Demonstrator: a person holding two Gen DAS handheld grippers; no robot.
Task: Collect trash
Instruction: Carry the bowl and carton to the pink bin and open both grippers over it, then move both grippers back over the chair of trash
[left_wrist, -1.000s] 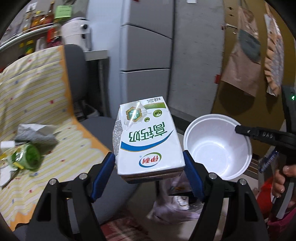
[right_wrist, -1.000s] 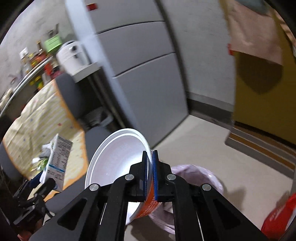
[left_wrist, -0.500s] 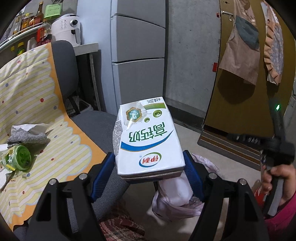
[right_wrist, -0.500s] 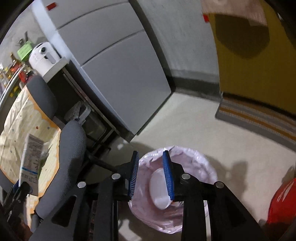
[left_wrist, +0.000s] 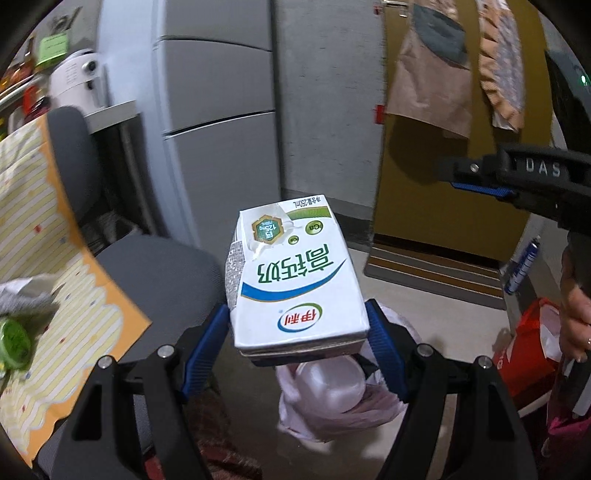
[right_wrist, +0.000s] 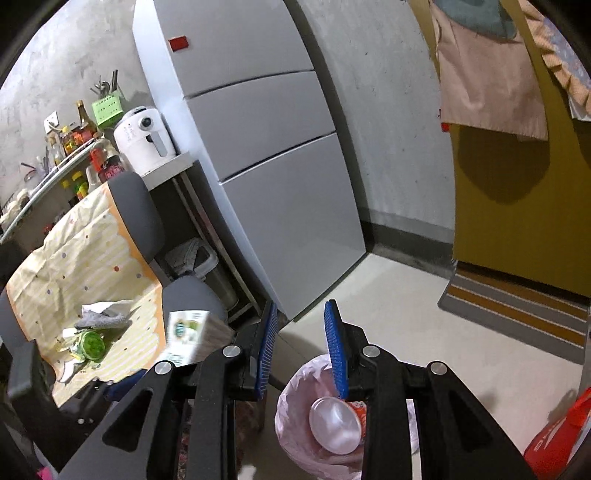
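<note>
My left gripper (left_wrist: 297, 343) is shut on a white milk carton (left_wrist: 295, 277) with green and blue print, held in the air above a pink-lined trash bin (left_wrist: 332, 406). A white foam bowl (left_wrist: 332, 384) lies inside the bin. In the right wrist view the bowl (right_wrist: 334, 424) sits in the bin (right_wrist: 295, 417) just below my right gripper (right_wrist: 301, 347), which is open and empty. The carton (right_wrist: 188, 339) shows at the left there, over the chair edge. A green lidded cup (right_wrist: 90, 343) and crumpled paper (right_wrist: 103, 314) lie on the yellow striped cloth (right_wrist: 74, 266).
A grey office chair (right_wrist: 140, 210) carries the cloth. A grey fridge (right_wrist: 266, 147) stands behind, with a white appliance (right_wrist: 144, 140) on a side shelf. A yellow door (right_wrist: 517, 221) with a striped mat (right_wrist: 517, 310) is at the right. A red bag (left_wrist: 528, 347) lies on the floor.
My right gripper let go of the foam bowl, which dropped into the bin, then opened wider and rose. My left gripper carried the carton right, over the bin.
</note>
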